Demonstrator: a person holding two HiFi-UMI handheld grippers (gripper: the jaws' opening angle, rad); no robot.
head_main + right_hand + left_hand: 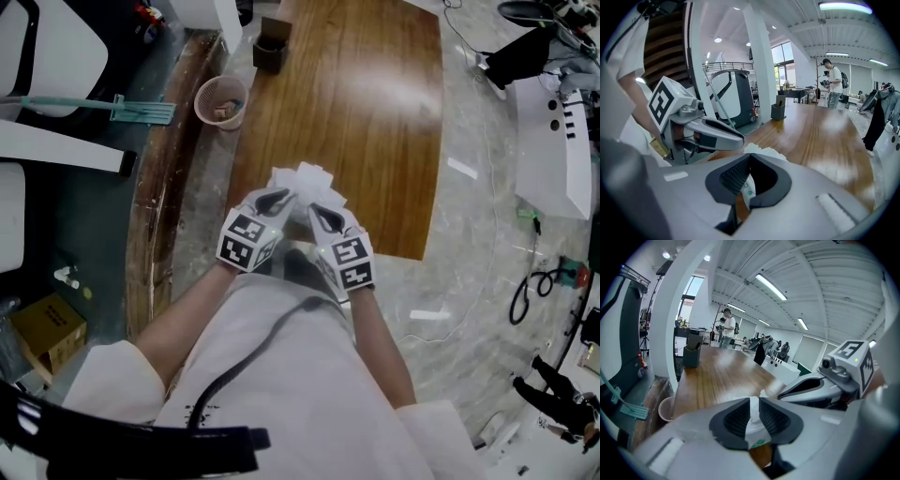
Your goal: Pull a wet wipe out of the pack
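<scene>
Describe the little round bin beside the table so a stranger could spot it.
Find the long brown wooden table. On the floor off its left edge, in the head view, stands a small round pinkish mesh wastebasket. Unlike the dark square holder nearby, which sits on the tabletop, it is pale and round.

A wooden table (pixel 375 112) runs toward 12 o'clock over pale marbled floor (pixel 469 309), with a pink wastebasket (pixel 220 101) at 11 o'clock. Strip lights (pixel 771 287) cross the white ceiling, and a white column (pixel 761 61) stands by windows (pixel 782 70).
</scene>
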